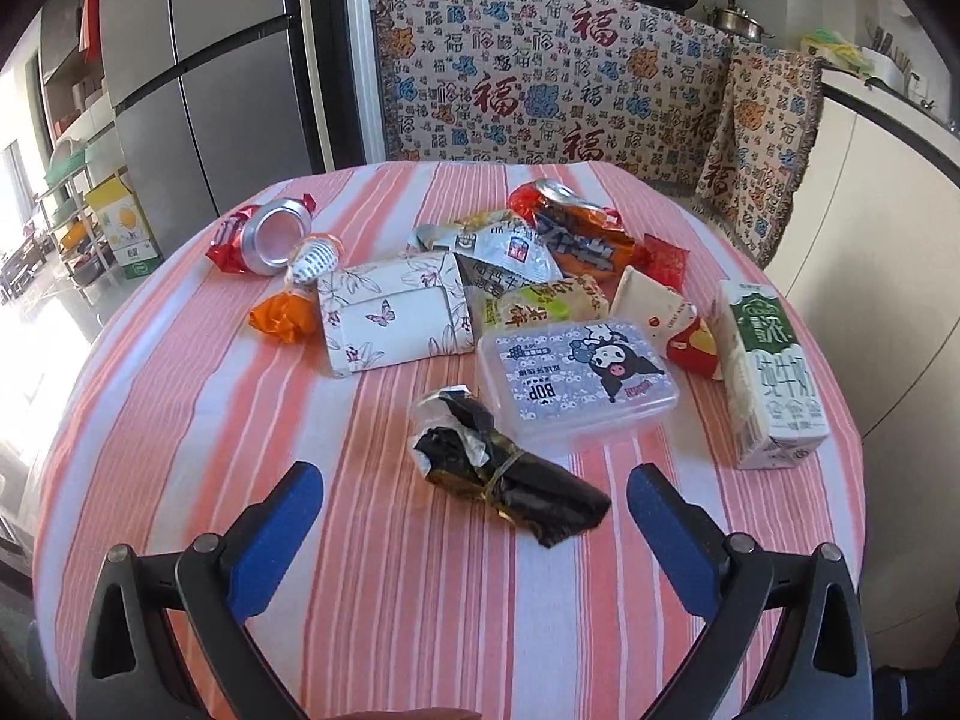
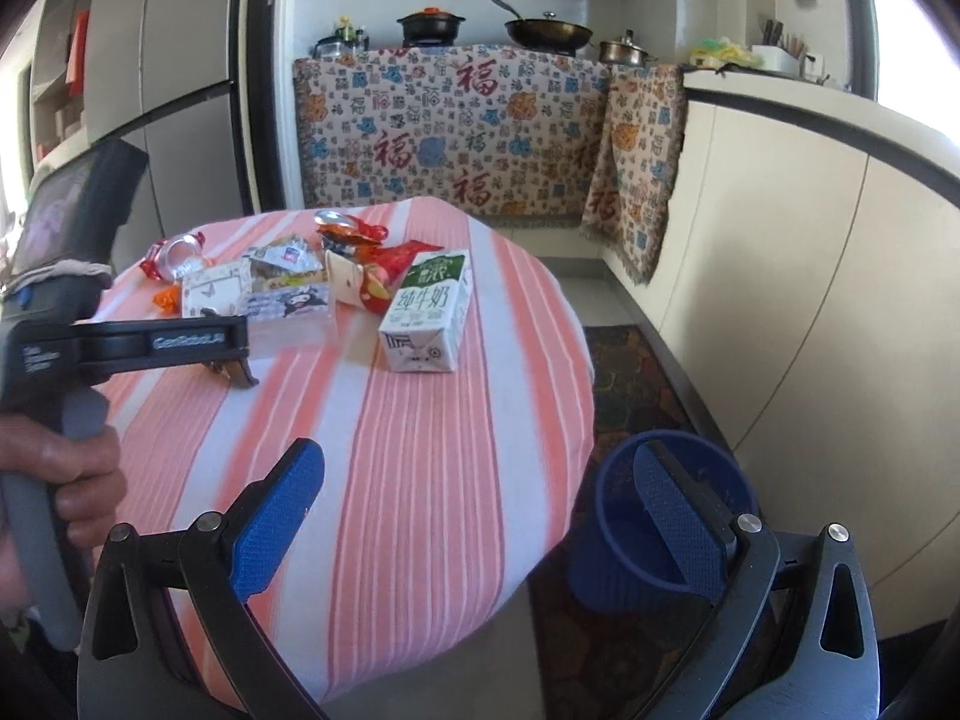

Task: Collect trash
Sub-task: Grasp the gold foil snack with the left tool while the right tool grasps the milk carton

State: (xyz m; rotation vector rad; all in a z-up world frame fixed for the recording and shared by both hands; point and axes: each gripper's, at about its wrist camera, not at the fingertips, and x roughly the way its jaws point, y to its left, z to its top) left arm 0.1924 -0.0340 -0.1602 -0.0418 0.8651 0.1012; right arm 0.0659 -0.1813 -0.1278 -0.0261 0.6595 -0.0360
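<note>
Blue bin [image 2: 666, 516], perhaps empty, right view only

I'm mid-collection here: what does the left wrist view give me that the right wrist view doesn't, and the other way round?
Only the left wrist view shows the black crumpled plastic bag roll lying between the open left gripper fingers.

Only the right wrist view shows the dark blue round bin on the floor beside the table, plus the hand holding the left gripper.

Both show the green-and-white milk carton, the clear plastic cartoon-printed box and the pink-striped tablecloth. The right gripper is open, empty.
</note>
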